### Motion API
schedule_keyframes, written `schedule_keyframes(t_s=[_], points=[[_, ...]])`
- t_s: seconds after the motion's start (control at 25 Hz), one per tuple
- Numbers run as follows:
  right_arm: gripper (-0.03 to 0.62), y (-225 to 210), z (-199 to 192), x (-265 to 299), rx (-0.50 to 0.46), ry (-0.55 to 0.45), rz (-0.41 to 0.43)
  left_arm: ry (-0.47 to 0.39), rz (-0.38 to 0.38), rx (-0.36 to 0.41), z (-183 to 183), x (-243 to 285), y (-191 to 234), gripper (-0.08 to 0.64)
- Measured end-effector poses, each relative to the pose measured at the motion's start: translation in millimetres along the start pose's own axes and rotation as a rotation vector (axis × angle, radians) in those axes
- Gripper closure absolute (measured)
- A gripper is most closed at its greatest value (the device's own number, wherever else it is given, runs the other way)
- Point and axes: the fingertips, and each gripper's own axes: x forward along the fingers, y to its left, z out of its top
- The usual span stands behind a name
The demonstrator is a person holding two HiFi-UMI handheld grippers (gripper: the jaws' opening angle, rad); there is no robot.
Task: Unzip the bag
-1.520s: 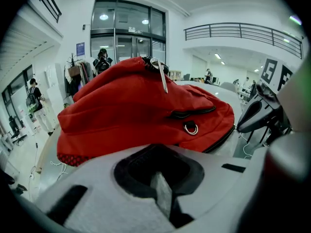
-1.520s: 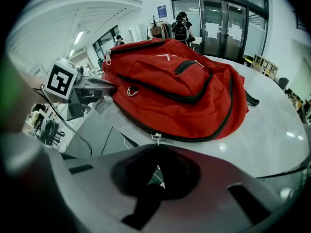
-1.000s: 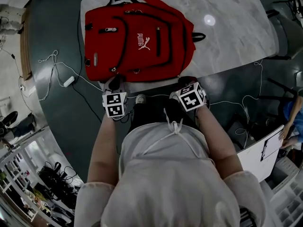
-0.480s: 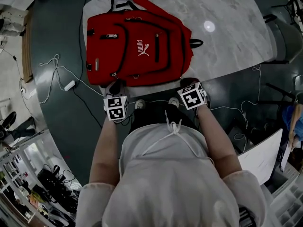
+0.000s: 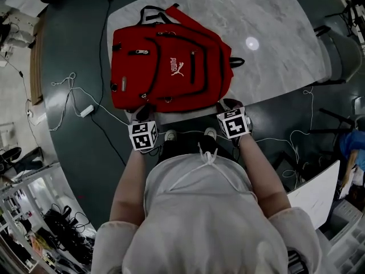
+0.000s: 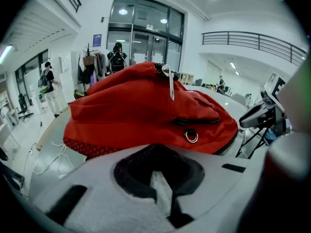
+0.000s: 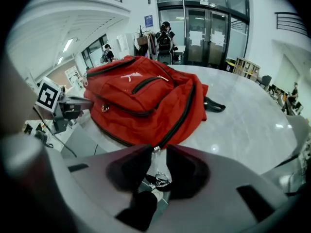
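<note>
A red backpack (image 5: 168, 67) lies flat on a marble table (image 5: 274, 56), its zips closed. My left gripper (image 5: 139, 108) sits at the bag's near left corner. In the left gripper view its jaws (image 6: 155, 169) stand together with nothing seen between them, and the bag (image 6: 146, 110) rises just beyond. My right gripper (image 5: 228, 105) is at the near right corner. In the right gripper view it (image 7: 158, 173) is shut on a metal zipper pull (image 7: 156, 165) at the end of the bag's (image 7: 146, 101) black main zip. The left gripper (image 7: 80, 103) shows at the left there.
White cables (image 5: 74, 90) trail over the dark floor left of the table. A white board (image 5: 316, 193) and a seated person (image 5: 353, 147) are at the right. A grey chair (image 5: 342, 56) stands past the table's right edge.
The head view has shifted slightly, so the bag sits a little further right and lower. Both grippers stay at the bag's near edge.
</note>
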Motion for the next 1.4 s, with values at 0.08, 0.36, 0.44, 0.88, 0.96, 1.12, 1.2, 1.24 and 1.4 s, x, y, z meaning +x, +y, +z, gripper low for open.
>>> schedule_keyframes(t_s=[0.08,0.36,0.44,0.88,0.96,1.12,1.2,1.24,1.4], points=[[0.500,4.3,11.0,-7.8,0.026,-0.035,0.001,-0.011,-0.013,-0.039,2.6,-7.8,-3.2,0.534],[0.512,22.6,59.8,-34.9,0.096,-0.181,0.005,-0.164,-0.115,-0.021,55.0,-39.9,-47.0,0.534],[0.532,28.8,77.8,-45.8,0.123,-0.235,0.012,-0.222,-0.166,-0.010,83.9,-47.9,-65.9,0.534],[0.554,54.4,184.1,-144.3,0.131,-0.615,0.066,-0.593,-0.396,0.093,243.0,-134.0,-131.3,0.534],[0.555,58.4,198.6,-164.3,0.120,-0.676,0.066,-0.641,-0.402,0.114,261.2,-149.9,-133.8,0.534],[0.558,60.2,216.1,-190.3,0.099,-0.736,0.037,-0.722,-0.415,0.147,290.6,-174.3,-140.7,0.532],[0.558,60.6,219.1,-195.2,0.075,-0.742,0.016,-0.723,-0.413,0.165,297.0,-176.3,-144.0,0.534],[0.558,61.3,219.0,-195.6,0.057,-0.738,0.007,-0.717,-0.412,0.182,297.9,-175.1,-146.3,0.534],[0.561,65.9,216.4,-194.7,0.029,-0.728,0.013,-0.713,-0.416,0.223,297.3,-173.9,-153.9,0.534]])
